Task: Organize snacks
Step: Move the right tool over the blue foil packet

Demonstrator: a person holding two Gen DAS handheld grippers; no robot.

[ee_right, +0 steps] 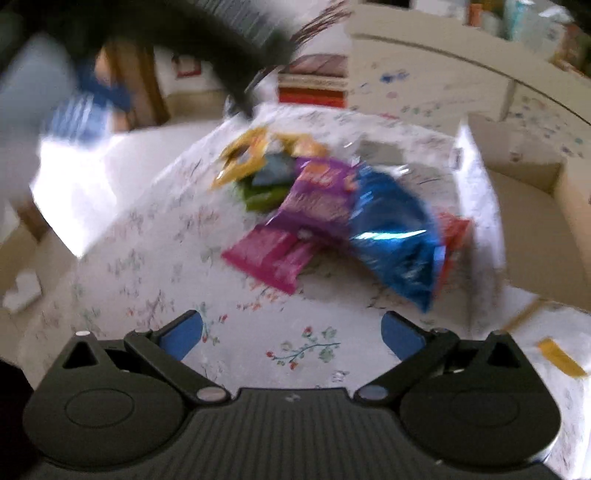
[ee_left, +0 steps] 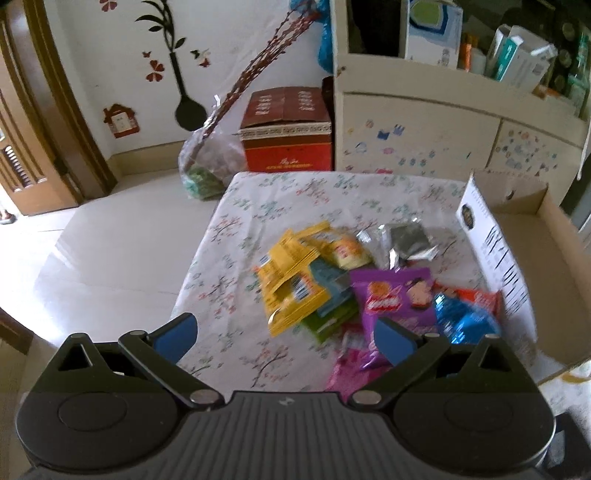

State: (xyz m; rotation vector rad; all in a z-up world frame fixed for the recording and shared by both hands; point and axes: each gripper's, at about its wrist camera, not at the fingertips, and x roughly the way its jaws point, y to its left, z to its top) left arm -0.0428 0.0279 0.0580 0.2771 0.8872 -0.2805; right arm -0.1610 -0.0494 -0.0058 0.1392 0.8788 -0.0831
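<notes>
A pile of snack packets lies on a floral tablecloth [ee_left: 236, 236]: yellow packets [ee_left: 291, 280], a purple bag [ee_left: 395, 295], a blue bag [ee_left: 465, 317], a silver packet [ee_left: 406, 240], a red packet [ee_left: 480, 297], green packets [ee_left: 328, 321] and a pink bag [ee_left: 351, 373]. My left gripper [ee_left: 286, 338] is open and empty above the near side of the pile. My right gripper [ee_right: 291, 336] is open and empty, short of the pink bag [ee_right: 273, 258] and blue bag [ee_right: 391, 236]. The right wrist view is blurred; the left gripper [ee_right: 229, 33] shows dark at its top.
An open cardboard box [ee_left: 546, 266] stands to the right of the pile, also in the right wrist view [ee_right: 535, 221]. Behind the table are a red carton [ee_left: 288, 129], a plastic bag with twigs [ee_left: 207, 162] and a cream cabinet [ee_left: 443, 125]. White floor lies left.
</notes>
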